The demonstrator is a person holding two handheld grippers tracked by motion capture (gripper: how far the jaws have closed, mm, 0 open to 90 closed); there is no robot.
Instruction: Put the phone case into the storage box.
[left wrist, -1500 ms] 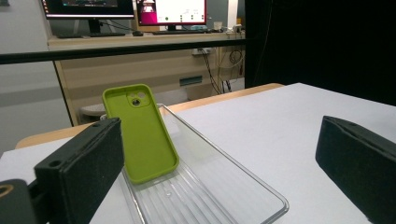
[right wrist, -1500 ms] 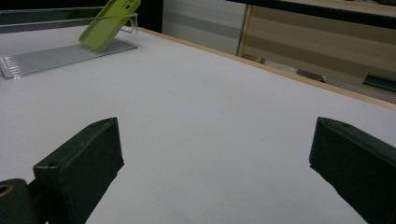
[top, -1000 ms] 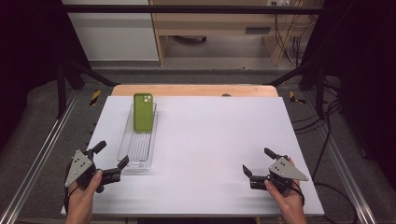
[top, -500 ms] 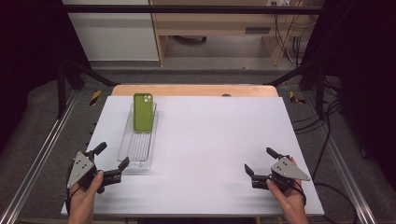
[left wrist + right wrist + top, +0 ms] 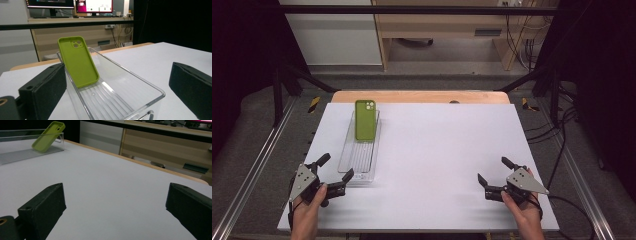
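Table (image 5: 437, 150): white top, wooden edge along the far side.
Tray (image 5: 360, 150): clear plastic, ribbed floor, long and narrow, on the left half of the table.
Phone case (image 5: 365, 119): green, in the far end of the tray, tilted, its top leaning on the far wall; camera cutout uppermost.
Left gripper (image 5: 335, 168): held at the near left corner, jaws spread, nothing between them; the near end of the tray sits just ahead of it.
Right gripper (image 5: 494, 171): held at the near right, jaws spread, nothing between them, above bare table, well apart from the tray.
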